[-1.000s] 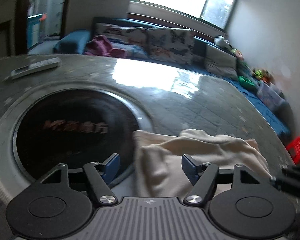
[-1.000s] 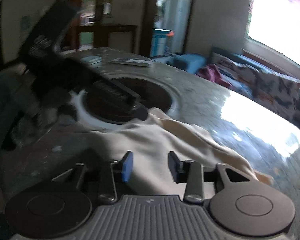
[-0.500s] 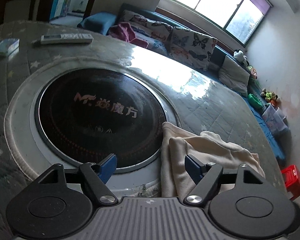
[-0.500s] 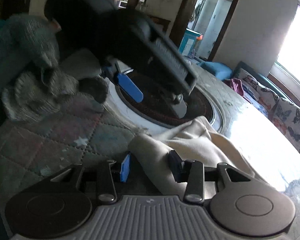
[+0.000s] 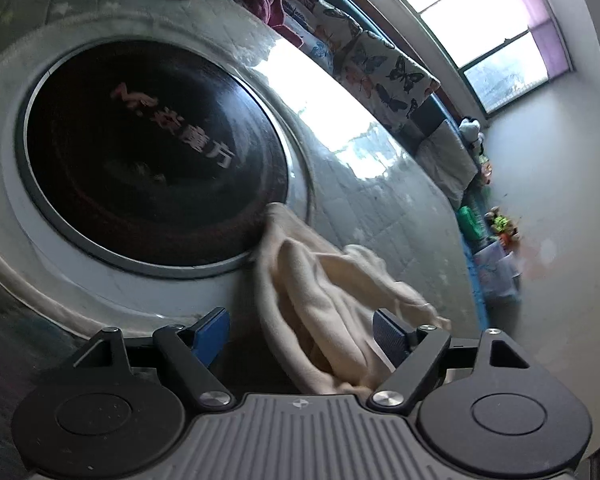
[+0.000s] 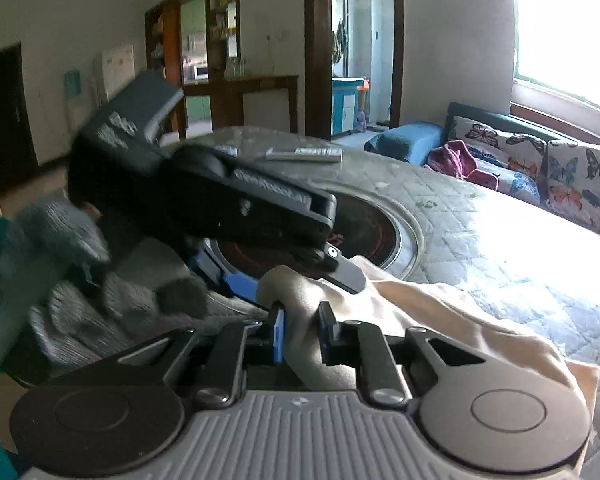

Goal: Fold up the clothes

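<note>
A crumpled cream garment (image 5: pixel 320 300) lies on the quilted table cover (image 5: pixel 380 208), one corner over the rim of a round black hob (image 5: pixel 152 152). My left gripper (image 5: pixel 300 336) straddles the garment's near end. Its jaws are opening, and the blue pads (image 5: pixel 210 332) stand wide and clear of the cloth. In the right wrist view my right gripper (image 6: pixel 302 332) is closing, and its pads pinch a raised fold of the cream garment (image 6: pixel 440 312). The left gripper (image 6: pixel 296 280) hovers just beyond that fold, tilted over the same cloth.
A remote control (image 6: pixel 304 155) lies at the table's far side. Grey knitted fabric (image 6: pixel 60 248) bunches at the left, beside the left gripper's body. A sofa with butterfly cushions (image 6: pixel 532 160) and a maroon cloth (image 6: pixel 456 156) runs behind the table, under a bright window.
The right gripper's jaws have narrowed onto a fold of the cream garment. The left gripper has rolled, come lower and nearer the cloth, and widened a little.
</note>
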Action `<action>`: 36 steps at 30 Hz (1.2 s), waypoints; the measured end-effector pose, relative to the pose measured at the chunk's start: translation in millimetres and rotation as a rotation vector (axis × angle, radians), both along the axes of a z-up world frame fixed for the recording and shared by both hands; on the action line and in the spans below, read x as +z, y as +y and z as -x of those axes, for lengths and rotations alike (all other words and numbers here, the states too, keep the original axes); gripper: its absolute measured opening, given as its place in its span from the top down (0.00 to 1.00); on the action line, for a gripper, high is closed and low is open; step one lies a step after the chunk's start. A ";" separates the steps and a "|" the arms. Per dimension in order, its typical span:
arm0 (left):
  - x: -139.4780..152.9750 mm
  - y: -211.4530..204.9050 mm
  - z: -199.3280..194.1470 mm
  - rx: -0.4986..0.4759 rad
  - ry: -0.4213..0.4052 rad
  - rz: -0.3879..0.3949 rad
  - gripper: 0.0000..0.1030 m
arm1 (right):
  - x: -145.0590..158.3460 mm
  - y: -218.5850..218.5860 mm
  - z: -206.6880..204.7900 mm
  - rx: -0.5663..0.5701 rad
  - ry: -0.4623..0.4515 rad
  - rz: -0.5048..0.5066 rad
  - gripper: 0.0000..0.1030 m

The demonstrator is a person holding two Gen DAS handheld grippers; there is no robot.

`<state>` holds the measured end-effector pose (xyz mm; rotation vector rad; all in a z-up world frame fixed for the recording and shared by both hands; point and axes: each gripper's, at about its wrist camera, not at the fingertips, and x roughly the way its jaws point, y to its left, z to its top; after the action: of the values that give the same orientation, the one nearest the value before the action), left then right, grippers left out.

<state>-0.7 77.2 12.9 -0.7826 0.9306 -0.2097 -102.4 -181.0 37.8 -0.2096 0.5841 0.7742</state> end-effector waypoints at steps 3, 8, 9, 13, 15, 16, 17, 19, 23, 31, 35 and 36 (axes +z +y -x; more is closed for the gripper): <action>-5.5 -2.0 -0.2 0.002 0.019 0.083 0.25 | 3.7 -8.7 6.6 0.006 0.010 -0.033 0.85; -19.8 3.3 1.5 0.021 0.070 0.161 0.63 | 0.2 -12.7 19.9 0.046 0.018 -0.034 0.85; -22.2 4.7 1.6 0.025 0.074 0.160 0.74 | -1.3 -12.9 21.3 0.050 0.021 -0.030 0.84; -24.3 8.8 1.0 0.020 0.069 0.139 0.80 | -6.7 -25.0 21.9 0.031 0.049 -0.055 0.79; -21.1 6.9 -0.1 0.003 0.053 0.103 0.80 | -6.1 -40.7 20.3 0.003 0.070 -0.082 0.74; -19.4 5.5 -0.8 -0.005 0.045 0.085 0.80 | -4.4 -49.7 19.4 -0.026 0.066 -0.086 0.74; -18.3 3.8 -1.2 -0.012 0.037 0.068 0.80 | -2.7 -58.7 18.4 -0.054 0.061 -0.089 0.74; -16.1 0.8 -1.4 -0.026 0.022 0.039 0.80 | 0.1 -81.7 11.8 -0.130 0.062 -0.096 0.74; -16.0 0.5 1.2 -0.048 0.006 0.016 0.80 | 1.6 -130.1 -2.8 -0.303 0.056 -0.098 0.72; -15.3 -3.1 -0.6 -0.072 -0.009 -0.018 0.80 | -34.8 -200.2 -57.7 -0.546 0.195 -0.176 0.69; -14.4 -3.3 -2.3 -0.085 -0.009 -0.029 0.80 | -47.1 -203.0 -61.8 -0.563 0.229 -0.229 0.61; -14.1 -3.5 -2.6 -0.087 -0.009 -0.031 0.80 | -49.0 -202.5 -60.3 -0.573 0.228 -0.234 0.61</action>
<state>1.9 73.7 -1.3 -0.7126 0.9583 -0.2739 -42.0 -383.5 -11.2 0.2597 0.7189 0.3034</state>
